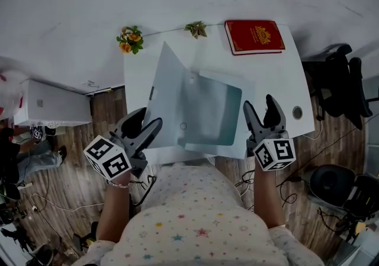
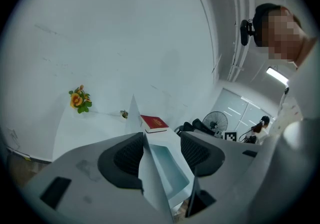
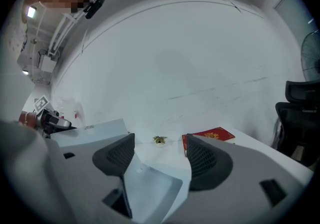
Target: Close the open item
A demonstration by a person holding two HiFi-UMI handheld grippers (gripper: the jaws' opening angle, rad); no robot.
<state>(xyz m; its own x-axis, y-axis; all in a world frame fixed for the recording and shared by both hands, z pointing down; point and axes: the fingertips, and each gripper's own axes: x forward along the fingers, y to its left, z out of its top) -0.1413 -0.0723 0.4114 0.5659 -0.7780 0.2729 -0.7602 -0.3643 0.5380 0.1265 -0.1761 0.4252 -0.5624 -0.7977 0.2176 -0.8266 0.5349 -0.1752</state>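
Here, a pale white, glossy cardboard box (image 1: 204, 111) lies open in the middle of a white rectangular table (image 1: 278, 81), its shallow tray facing up. Its large flat lid flap (image 1: 166, 90) stands raised and tilted on the tray's left side.

The left gripper (image 1: 145, 121) sits at the box's near left corner. In the left gripper view the left gripper (image 2: 160, 150) has its dark ribbed pads spread wide. The lid flap's (image 2: 150, 183) edge rises between them, close against the left pad and clear of the right one, so nothing is pinched.

The right gripper (image 1: 260, 108) hovers at the tray's right edge. In the right gripper view the right gripper's (image 3: 160, 155) jaws are likewise well apart, with the box tray (image 3: 150, 188) showing below and between them, ungripped.

A red hardcover book with a gold emblem (image 1: 254, 37) lies flat at the table's far right corner, well apart from the box. A small orange-and-green flower sprig (image 1: 130, 39) and a smaller green sprig (image 1: 196, 29) sit along the far edge by the white wall.
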